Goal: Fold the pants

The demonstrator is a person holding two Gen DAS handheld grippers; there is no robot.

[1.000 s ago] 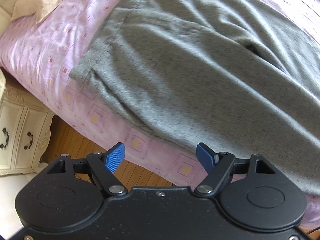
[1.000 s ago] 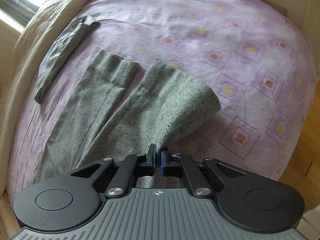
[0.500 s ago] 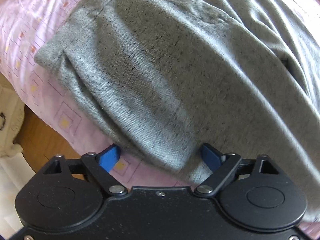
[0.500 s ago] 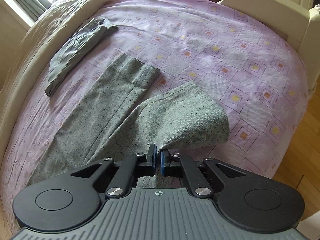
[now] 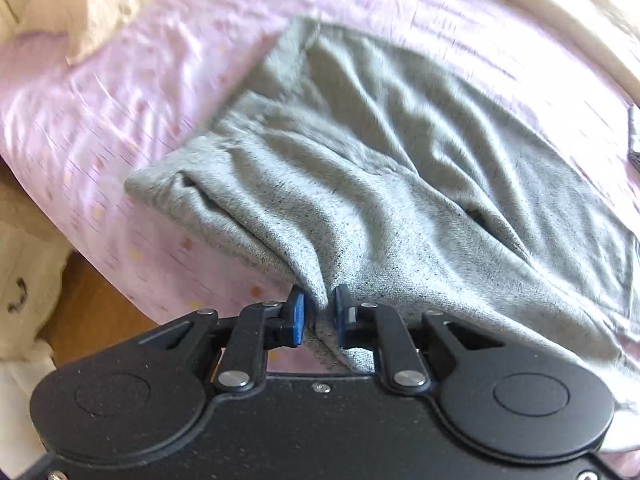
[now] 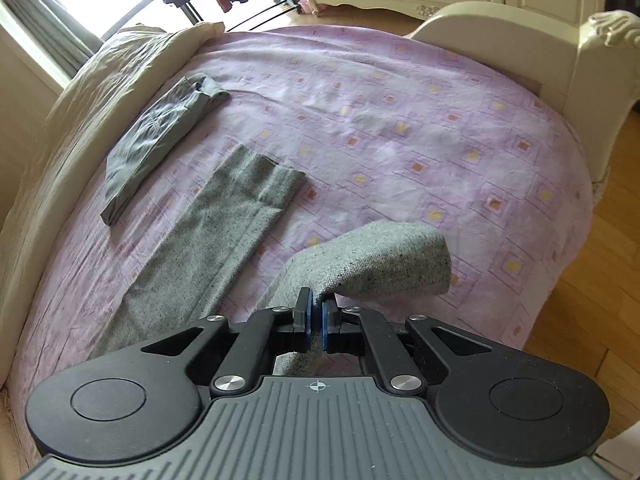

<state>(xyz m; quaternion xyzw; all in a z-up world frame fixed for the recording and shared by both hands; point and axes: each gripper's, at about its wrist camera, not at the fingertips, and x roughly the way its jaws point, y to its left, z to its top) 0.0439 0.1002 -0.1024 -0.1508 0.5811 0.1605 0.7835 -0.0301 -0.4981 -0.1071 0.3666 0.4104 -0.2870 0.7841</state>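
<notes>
Left wrist view: left gripper (image 5: 319, 312) has its blue pads pressed onto a pinched ridge of the grey sweatpants (image 5: 400, 184) at the near edge, close to the waist end. From that pinch the fabric fans outward in wrinkled folds across the pink patterned bedsheet (image 5: 120, 92). View is motion-blurred. Cream pillow (image 5: 92, 12) lies at the far left corner of the bed; wooden floor (image 5: 96, 304) shows below the mattress edge.

Right wrist view: right gripper (image 6: 316, 316) is clamped on the hem of one pant leg (image 6: 380, 260), which is lifted off the sheet and curls to the right. Other pant leg (image 6: 224, 232) lies flat on the bedsheet, just left of the raised one, apart from it. Beyond, a folded dark grey garment (image 6: 160, 136) rests near the beige blanket (image 6: 80, 104). Cream footboard (image 6: 560, 64) stands at far right.
</notes>
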